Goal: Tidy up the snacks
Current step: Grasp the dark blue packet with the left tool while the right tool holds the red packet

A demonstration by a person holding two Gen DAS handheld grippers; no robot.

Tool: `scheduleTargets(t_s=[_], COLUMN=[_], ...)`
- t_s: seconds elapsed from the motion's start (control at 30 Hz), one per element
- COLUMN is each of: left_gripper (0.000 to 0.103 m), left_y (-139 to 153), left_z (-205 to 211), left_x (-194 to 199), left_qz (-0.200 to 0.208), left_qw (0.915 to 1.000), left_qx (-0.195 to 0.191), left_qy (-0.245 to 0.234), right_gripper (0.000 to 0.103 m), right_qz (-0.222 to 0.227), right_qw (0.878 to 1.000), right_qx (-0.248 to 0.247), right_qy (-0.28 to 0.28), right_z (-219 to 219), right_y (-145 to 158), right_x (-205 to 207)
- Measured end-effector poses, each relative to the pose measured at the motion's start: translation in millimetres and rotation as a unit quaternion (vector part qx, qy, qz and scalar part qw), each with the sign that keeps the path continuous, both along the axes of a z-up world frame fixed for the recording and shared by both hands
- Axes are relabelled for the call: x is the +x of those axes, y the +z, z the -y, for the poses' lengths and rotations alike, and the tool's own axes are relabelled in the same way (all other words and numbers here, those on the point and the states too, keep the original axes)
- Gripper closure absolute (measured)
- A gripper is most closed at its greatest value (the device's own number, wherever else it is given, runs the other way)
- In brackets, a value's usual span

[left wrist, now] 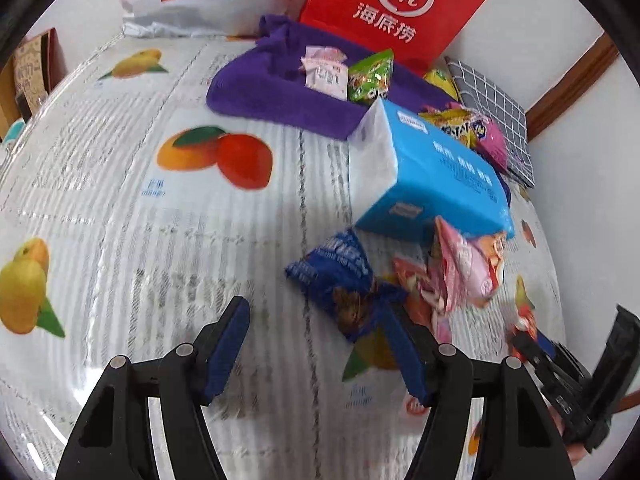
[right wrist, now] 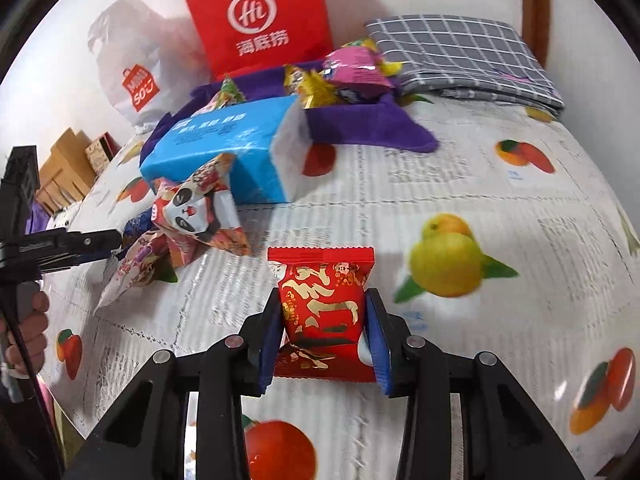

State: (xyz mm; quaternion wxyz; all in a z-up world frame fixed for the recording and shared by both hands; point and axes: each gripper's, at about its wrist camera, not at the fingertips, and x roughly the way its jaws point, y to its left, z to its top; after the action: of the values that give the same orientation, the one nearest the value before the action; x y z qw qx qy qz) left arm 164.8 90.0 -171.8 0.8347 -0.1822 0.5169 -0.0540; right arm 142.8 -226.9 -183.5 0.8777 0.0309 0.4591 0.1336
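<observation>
Glossy, fruit-printed oilcloth covers the table [right wrist: 460, 168], and most of its near and right-hand surface in the right wrist view lies bare. The far edge is lined by a red paper bag [right wrist: 260, 20], a white shopping bag [right wrist: 132, 76] and a folded grey checked cloth [right wrist: 460, 56], all against the white wall. A purple cloth tray [right wrist: 360, 124] sits before the red bag and holds several small packets, among them a pink one [right wrist: 356, 74] and a yellow one [right wrist: 308, 88]. A blue tissue pack [right wrist: 224, 144] lies just in front of the tray, touching it. Against the pack's near end is a loose heap of snacks: a panda-printed packet [right wrist: 200, 208] and a pale pink packet [right wrist: 132, 268].

The right gripper [right wrist: 324, 332] is clenched on a red snack packet with gold lettering [right wrist: 320, 300], its blue pads pressing both sides; the packet stands upright between the fingers, crimped top edge away from the camera, over open tablecloth, clear of the heap.

The left gripper [left wrist: 316, 344] is released, its jaws spread with nothing between them. Its right pad is just beside a dark blue snack packet [left wrist: 340, 280] at the heap's near edge; open cloth extends to its left.
</observation>
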Motion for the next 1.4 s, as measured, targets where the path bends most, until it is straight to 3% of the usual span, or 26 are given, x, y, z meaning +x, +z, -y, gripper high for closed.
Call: scheduleTargets(t_s=[0.1, 0.4, 0.53, 0.83, 1.03, 1.4], left_gripper=[0.03, 0.03, 0.051, 0.051, 0.041, 0.04], left_y=[0, 2, 2, 3, 1, -2], left_z=[5, 31, 36, 19, 27, 33], left_x=[7, 31, 31, 9, -6, -12], left_qz=[0.002, 0.007, 0.015, 0.022, 0.028, 0.045], left_qw=[1.0, 0.9965, 0.9915, 0.9936, 0.9885, 0.9808], left_qx=[0.003, 0.082, 0.128, 0.109, 0.143, 0.183], left_qy=[0.009, 0.014, 0.011, -0.021, -0.04, -0.052], right_gripper=[0.064, 0.064, 0.064, 0.064, 0.064, 0.064], right_qz=[0.001, 0.02, 0.022, 0.013, 0.014, 0.014], right_qw=[1.0, 0.999, 0.999, 0.999, 0.999, 0.999], right_qx=[0.008, 0.014, 0.007, 0.005, 0.002, -0.001], right_qy=[-0.011, -0.035, -0.044, -0.045, -0.035, -0.037], right_z=[13, 32, 37, 33, 26, 26], right_y=[2, 14, 14, 7, 7, 8], right_x=[-5, -18, -20, -21, -21, -22])
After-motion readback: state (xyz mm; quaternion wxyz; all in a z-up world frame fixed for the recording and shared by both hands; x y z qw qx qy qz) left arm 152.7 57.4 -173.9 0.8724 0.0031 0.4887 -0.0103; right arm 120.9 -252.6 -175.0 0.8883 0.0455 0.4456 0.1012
